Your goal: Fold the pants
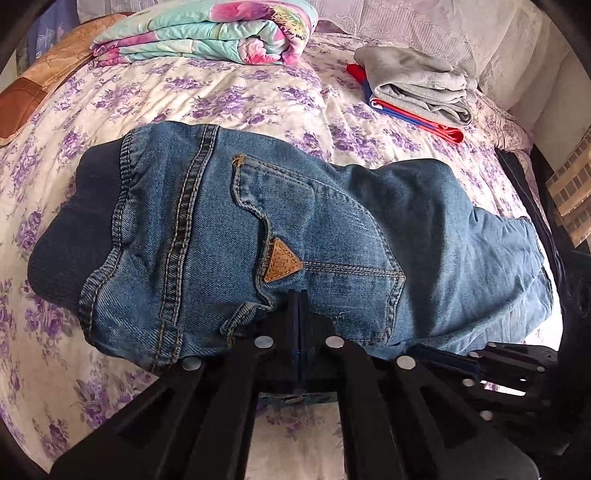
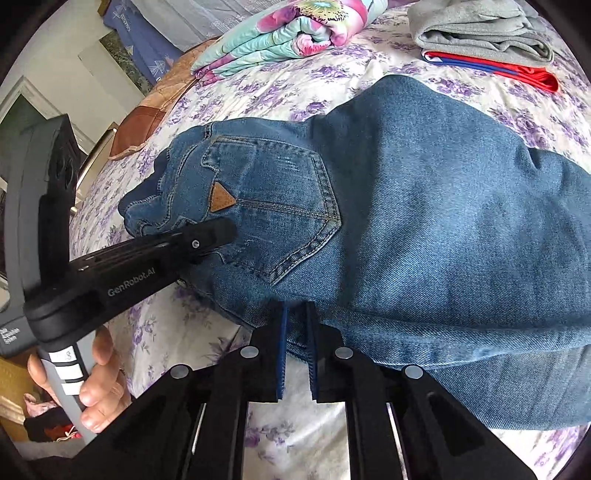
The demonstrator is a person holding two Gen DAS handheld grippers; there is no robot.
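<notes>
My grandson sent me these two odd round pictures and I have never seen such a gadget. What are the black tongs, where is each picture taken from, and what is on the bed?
No robot here: a person holds a hand-held two-finger gripper in each hand, each carrying a wide-angle camera that looks along its fingers. That lens makes the pictures round. One picture comes from the left gripper, the other from the right gripper. Both are closed on the near edge of the blue jeans, which lie across the flowered bedspread. In the right picture you also see the left gripper from the side, with the person's hand on its handle. Further back lie a folded flowered quilt and folded grey clothing on something red and blue.
</notes>
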